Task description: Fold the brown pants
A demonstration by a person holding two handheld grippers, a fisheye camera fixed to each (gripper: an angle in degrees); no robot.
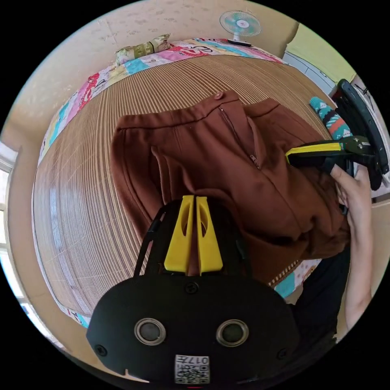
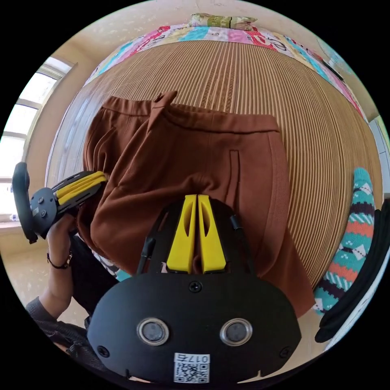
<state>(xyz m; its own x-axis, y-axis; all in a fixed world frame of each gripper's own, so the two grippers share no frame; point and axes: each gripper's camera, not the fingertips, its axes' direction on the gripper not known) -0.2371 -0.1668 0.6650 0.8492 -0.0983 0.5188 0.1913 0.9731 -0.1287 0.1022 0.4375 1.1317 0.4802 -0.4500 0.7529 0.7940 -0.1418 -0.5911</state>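
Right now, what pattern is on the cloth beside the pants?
Zigzag and diamond bands in teal, orange, dark and white on the patterned cloth, clearest in the right gripper view.

Home bedroom, bed (image 1: 81,170) with woven mat, pillow (image 1: 143,48), fan (image 1: 240,25)

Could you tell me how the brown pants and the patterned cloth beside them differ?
The brown pants are plain, wide and gripped by both grippers; the patterned cloth is striped teal and orange, narrow and untouched. Both rest on the woven mat.
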